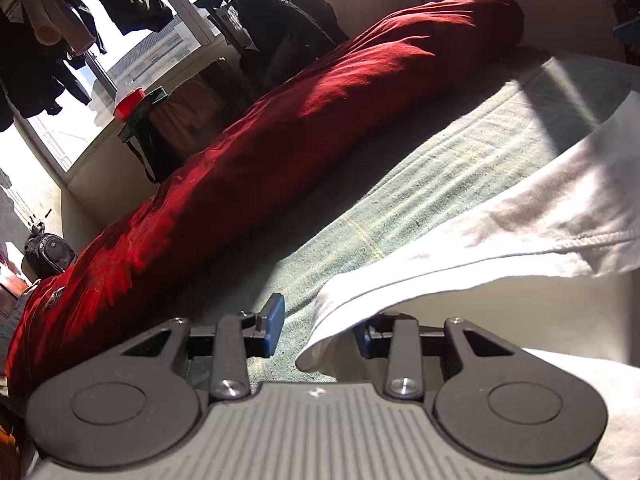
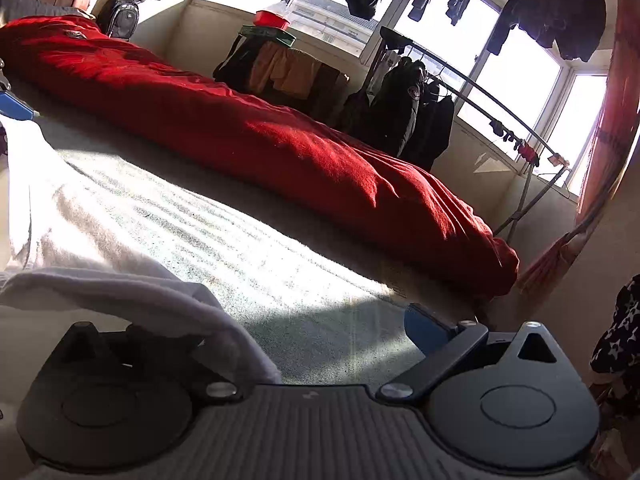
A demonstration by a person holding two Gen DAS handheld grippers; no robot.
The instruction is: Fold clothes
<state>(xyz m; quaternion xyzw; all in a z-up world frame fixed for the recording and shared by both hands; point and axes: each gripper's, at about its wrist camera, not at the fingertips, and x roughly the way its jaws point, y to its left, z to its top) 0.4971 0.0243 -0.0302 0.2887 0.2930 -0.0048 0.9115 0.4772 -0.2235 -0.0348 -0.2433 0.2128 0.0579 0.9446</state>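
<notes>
A white garment (image 1: 500, 216) lies on the pale green checked bed sheet (image 1: 400, 200). Its hemmed edge is lifted and drapes over the right finger of my left gripper (image 1: 318, 330). The corner hangs between the blue pads, and the left pad (image 1: 274, 326) stands apart from the cloth. In the right wrist view the same white garment (image 2: 80, 216) covers the left finger of my right gripper (image 2: 288, 332). Its right blue pad (image 2: 424, 330) is bare and swung far out over the sheet (image 2: 260, 248). The other gripper's blue pad (image 2: 14, 106) shows at the left edge.
A long rolled red duvet (image 1: 280, 132) (image 2: 260, 136) lies along the far side of the bed. Beyond it stand a clothes rack with dark jackets (image 2: 404, 112), a stool with a red basin (image 2: 272, 20), a backpack (image 2: 118, 14) and bright windows with hanging clothes.
</notes>
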